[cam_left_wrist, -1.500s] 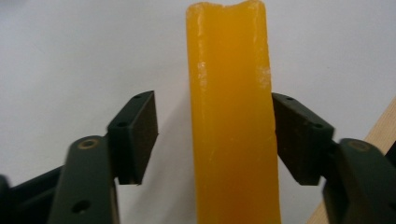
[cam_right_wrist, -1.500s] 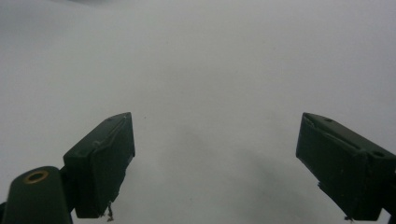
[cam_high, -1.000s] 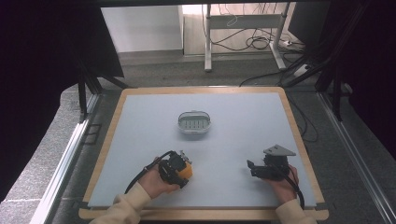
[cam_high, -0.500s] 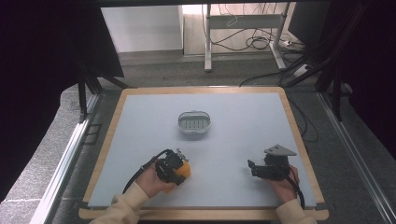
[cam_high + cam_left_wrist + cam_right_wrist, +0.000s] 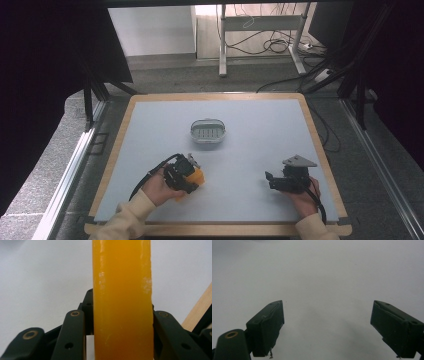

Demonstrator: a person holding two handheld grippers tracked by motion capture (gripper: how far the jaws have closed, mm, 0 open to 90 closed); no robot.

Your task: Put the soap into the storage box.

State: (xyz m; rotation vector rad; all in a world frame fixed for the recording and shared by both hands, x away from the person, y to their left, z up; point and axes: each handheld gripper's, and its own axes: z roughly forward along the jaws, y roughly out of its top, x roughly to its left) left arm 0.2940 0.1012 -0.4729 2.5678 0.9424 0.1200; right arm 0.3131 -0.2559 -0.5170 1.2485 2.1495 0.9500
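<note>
An orange bar [image 5: 196, 178] sits between the jaws of my left gripper [image 5: 186, 176], low over the front left of the table. In the left gripper view the bar [image 5: 122, 302] stands upright. The black fingers [image 5: 75, 335] press on both its sides, so this gripper is shut on it. At the front right, my right gripper [image 5: 272, 181] rests in the other hand and points left. Its jaws [image 5: 328, 325] are wide open over bare table with nothing between them. A small grey oval dish [image 5: 208, 131] with a ribbed insert stands mid-table, well beyond both grippers.
The table top is pale grey [image 5: 260, 125] with a wooden rim [image 5: 320, 150]. A piece of that rim [image 5: 197, 312] shows in the left gripper view. Beyond the far edge are a metal desk frame [image 5: 260, 30] and loose cables on the floor.
The left gripper with the orange bar has shifted only very slightly. The right gripper has kept still.
</note>
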